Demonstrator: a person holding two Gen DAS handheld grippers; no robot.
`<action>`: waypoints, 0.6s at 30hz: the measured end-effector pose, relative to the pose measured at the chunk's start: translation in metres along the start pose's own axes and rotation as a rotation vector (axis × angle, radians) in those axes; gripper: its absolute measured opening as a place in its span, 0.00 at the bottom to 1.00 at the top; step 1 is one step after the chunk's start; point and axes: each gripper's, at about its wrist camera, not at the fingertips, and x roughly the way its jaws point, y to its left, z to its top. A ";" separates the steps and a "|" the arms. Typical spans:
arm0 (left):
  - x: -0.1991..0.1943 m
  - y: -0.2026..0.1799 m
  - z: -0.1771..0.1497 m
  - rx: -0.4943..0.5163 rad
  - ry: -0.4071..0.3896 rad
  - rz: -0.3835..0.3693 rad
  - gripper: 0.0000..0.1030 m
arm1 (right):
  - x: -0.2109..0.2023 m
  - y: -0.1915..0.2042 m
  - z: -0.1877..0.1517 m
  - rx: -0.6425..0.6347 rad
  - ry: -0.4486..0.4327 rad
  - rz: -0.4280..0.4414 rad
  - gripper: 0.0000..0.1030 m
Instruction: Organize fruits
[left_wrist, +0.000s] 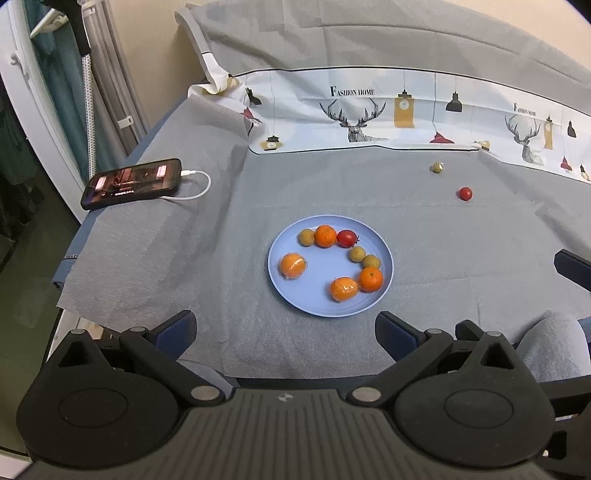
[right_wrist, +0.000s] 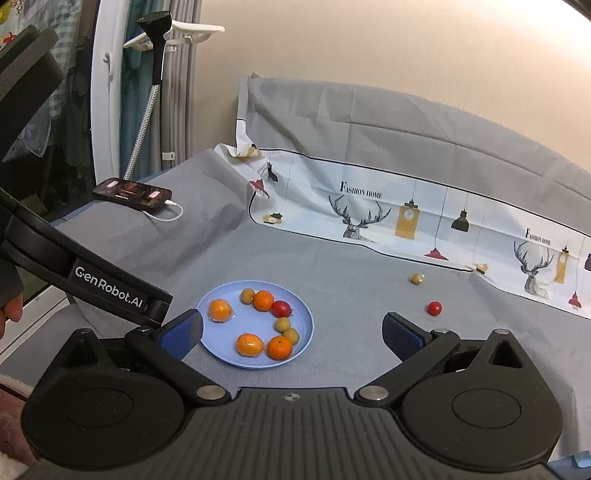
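Left wrist view: left gripper (left_wrist: 286, 334) spread wide, both blue-padded fingers (left_wrist: 177, 330) apart and empty, hovering over the near edge of a grey cloth (left_wrist: 207, 258). Just ahead, a pale blue plate (left_wrist: 314, 301) on the cloth, holding four oranges, three small tan-green fruits and one red fruit. Wrapped orange (left_wrist: 293, 265) alone on the plate's left part. Along the far rim, a tan fruit (left_wrist: 306, 236), an orange (left_wrist: 325, 236) and the red fruit (left_wrist: 347, 238) in a touching row. On the right part, two tan fruits (left_wrist: 364, 257) side by side, then an orange (left_wrist: 370, 279) touching another wrapped orange (left_wrist: 344, 288). Off the plate, far right: a small red tomato (left_wrist: 465, 193) and, beyond it, a loose tan fruit (left_wrist: 437, 167), apart from each other, near a printed deer-pattern sheet (left_wrist: 369, 110). Far left, a phone (left_wrist: 131, 182) with a lit screen and a white cable (left_wrist: 197, 186) plugged in. Dark tip of the other tool at the right edge.

Right wrist view: right gripper (right_wrist: 291, 332) likewise spread, nothing between its fingers (right_wrist: 404, 338), left fingertip overlapping the plate (right_wrist: 255, 360) rim in the picture. Red tomato (right_wrist: 434, 308) and tan fruit (right_wrist: 417, 278) on bare cloth to the right, well apart from the plate. Left tool's body crossing the left side, lettered "GenRobot.AI". Part of a hand (right_wrist: 11, 306) at the left edge.
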 end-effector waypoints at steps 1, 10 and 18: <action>-0.001 0.000 -0.001 0.000 -0.001 0.000 1.00 | -0.001 0.000 0.000 0.000 -0.002 0.000 0.99; -0.003 0.004 -0.002 -0.002 -0.008 -0.004 1.00 | -0.006 0.005 0.001 -0.009 -0.012 -0.006 0.99; -0.002 0.007 -0.003 -0.008 0.001 -0.006 1.00 | -0.005 0.008 0.002 -0.020 -0.006 -0.001 0.99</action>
